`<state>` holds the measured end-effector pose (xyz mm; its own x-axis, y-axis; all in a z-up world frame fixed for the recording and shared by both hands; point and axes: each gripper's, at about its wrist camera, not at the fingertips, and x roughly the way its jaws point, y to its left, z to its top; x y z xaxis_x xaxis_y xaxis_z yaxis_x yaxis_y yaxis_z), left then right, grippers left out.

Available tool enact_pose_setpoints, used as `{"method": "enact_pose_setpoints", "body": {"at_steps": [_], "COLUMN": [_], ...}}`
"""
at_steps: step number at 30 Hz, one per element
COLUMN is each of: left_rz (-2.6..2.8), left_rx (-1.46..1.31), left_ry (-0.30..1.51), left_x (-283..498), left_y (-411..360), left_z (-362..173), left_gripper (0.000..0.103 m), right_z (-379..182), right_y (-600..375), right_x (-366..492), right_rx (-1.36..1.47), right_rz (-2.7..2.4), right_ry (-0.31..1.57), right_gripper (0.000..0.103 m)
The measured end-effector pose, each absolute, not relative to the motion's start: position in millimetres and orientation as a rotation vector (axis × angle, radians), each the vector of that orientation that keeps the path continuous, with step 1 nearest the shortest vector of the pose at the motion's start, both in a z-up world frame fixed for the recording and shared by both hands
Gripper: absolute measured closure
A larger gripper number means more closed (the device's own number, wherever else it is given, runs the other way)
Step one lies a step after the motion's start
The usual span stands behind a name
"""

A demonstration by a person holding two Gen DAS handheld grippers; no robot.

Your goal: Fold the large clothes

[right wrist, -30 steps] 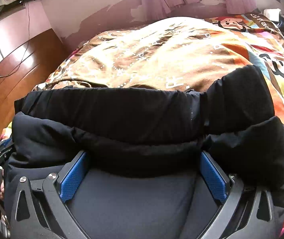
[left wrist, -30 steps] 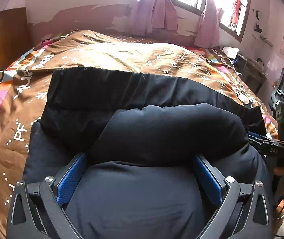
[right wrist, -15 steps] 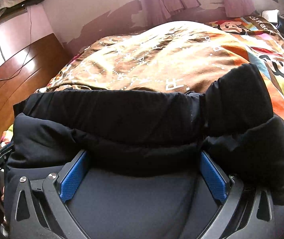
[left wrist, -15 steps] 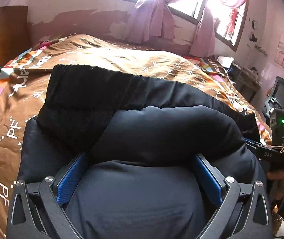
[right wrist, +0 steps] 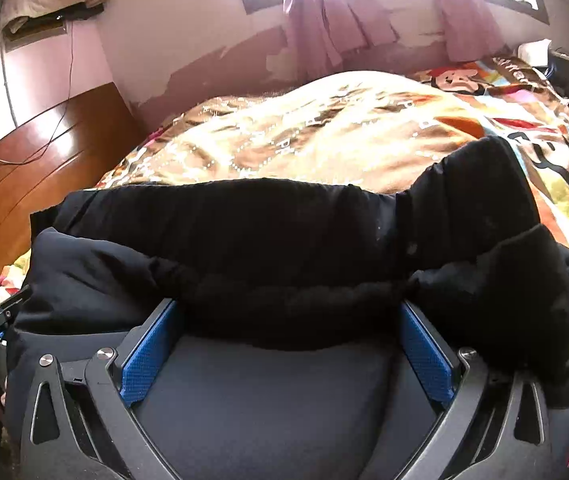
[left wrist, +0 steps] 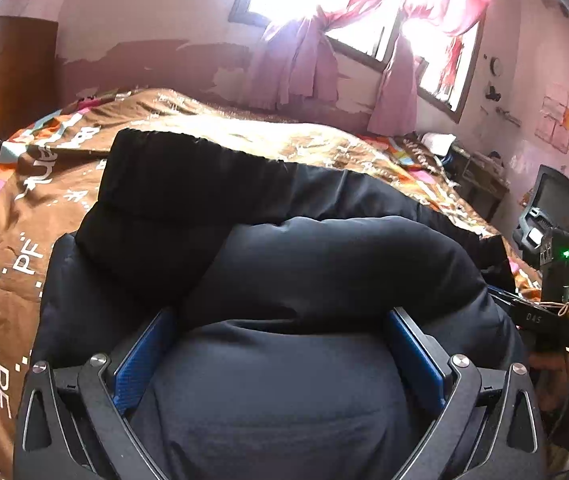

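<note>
A bulky dark navy padded jacket (left wrist: 324, 264) lies across the brown patterned quilt (left wrist: 24, 240), its black lining band on the far side. My left gripper (left wrist: 280, 344) stands wide open, and a puffy fold of the jacket fills the gap between its blue pads (left wrist: 140, 360). In the right wrist view the same jacket (right wrist: 244, 232) bulges between the spread blue pads (right wrist: 424, 352) of my right gripper (right wrist: 284, 336). Fabric covers the fingertips of both. A black sleeve end (right wrist: 484, 184) lies at the right.
The bed has a wooden headboard (right wrist: 24, 172) at the left. Pink curtains (left wrist: 304, 60) hang at the window behind it. A black chair (left wrist: 556, 204) and a cluttered desk (left wrist: 480, 172) stand to the right. A hand (left wrist: 552, 372) holds the other gripper's handle.
Both cameras have tilted upward, showing more wall and window. The jacket fold keeps its place between the fingers of each gripper, and the finger spacing is unchanged.
</note>
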<state>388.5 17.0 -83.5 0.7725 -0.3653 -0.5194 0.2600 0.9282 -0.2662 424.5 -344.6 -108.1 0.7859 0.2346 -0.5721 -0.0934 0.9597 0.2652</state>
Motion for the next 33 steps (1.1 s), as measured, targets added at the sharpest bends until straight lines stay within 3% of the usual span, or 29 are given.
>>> {"method": "enact_pose_setpoints", "body": {"at_steps": [10,19,22,33], "left_rz": [-0.181,-0.128,-0.108,-0.155], "left_rx": [-0.241,-0.31,-0.286,-0.218], "left_ry": [0.574,0.617,0.647,0.752], "left_x": [359,302,288,269], "left_y": [28,89,101,128], "left_z": [-56,-49,-54,-56], "left_gripper": [0.0,0.0,0.0,0.0], "right_z": [-104,-120,-124,-149], "right_y": [-369,-423,-441,-427], "right_x": [396,282,259,265], "right_rx": [0.288,0.208,0.3,0.323], "right_rz": [0.166,-0.084,-0.104,-0.052], "right_ry": [0.632,0.634,0.642,0.67], "right_gripper": [0.001,0.001,0.001,0.001]}}
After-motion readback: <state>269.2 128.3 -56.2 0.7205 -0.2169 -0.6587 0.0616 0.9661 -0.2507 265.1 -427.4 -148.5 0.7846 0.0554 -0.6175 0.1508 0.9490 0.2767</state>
